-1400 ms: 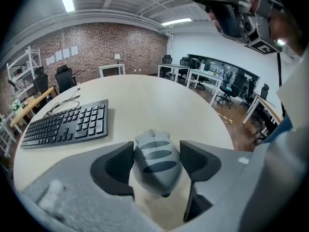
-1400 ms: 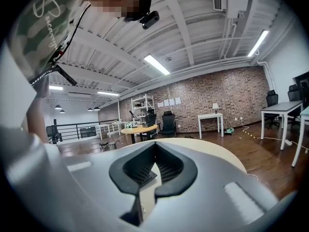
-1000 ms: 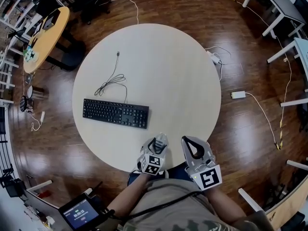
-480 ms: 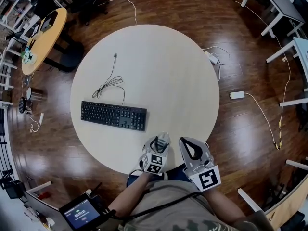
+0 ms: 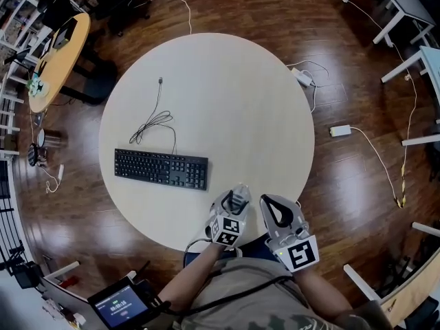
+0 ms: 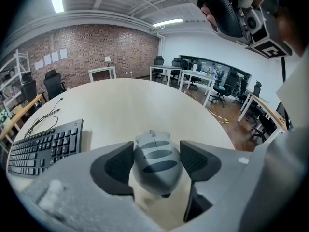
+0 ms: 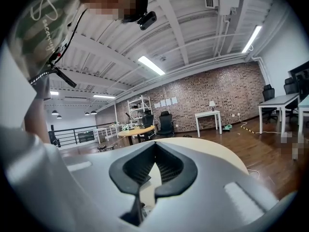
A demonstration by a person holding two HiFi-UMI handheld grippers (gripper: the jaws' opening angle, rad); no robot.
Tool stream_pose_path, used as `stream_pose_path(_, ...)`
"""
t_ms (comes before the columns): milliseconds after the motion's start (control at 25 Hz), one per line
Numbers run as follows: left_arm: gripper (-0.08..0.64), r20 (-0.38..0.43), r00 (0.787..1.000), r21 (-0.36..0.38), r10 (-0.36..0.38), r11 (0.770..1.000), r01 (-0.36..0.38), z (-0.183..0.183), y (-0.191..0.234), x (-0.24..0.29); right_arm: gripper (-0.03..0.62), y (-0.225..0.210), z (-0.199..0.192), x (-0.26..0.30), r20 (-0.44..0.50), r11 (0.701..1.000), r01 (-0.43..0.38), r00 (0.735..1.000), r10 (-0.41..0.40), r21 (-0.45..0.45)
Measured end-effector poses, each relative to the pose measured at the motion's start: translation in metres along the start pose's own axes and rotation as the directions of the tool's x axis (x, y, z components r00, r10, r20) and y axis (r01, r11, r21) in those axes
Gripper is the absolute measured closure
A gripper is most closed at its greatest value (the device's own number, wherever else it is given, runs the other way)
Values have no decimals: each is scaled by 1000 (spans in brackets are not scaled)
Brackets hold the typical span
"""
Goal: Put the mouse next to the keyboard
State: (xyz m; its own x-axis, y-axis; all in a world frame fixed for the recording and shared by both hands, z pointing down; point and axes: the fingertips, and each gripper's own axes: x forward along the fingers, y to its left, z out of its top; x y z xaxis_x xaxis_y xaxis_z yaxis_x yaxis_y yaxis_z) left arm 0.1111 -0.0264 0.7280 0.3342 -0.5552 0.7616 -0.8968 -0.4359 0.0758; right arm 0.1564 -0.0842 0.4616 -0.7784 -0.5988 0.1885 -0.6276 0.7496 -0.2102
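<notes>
The left gripper (image 5: 237, 196) is closed on the grey mouse (image 6: 155, 159), one jaw pad against each flank, at the 6 o'clock edge of the round table (image 5: 234, 95). The black keyboard (image 5: 161, 168) lies near, at 10 o'clock from it, its cable (image 5: 155, 119) trailing toward 12 o'clock. The right gripper (image 5: 276, 210), at 3 o'clock of the left, has its jaws together on nothing

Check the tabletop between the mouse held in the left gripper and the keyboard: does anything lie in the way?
Nothing visible does. From the mouse in the left gripper to the keyboard there is only bare table. The cable lies beyond the keyboard, off that path.
</notes>
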Motion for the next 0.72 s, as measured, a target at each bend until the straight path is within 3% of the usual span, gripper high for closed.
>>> stream_pose_path(720, 247, 6, 1000, 25, -26, 999, 26, 33, -6, 28, 588, -42, -7, -5, 3, 995, 99, 995, -99, -1)
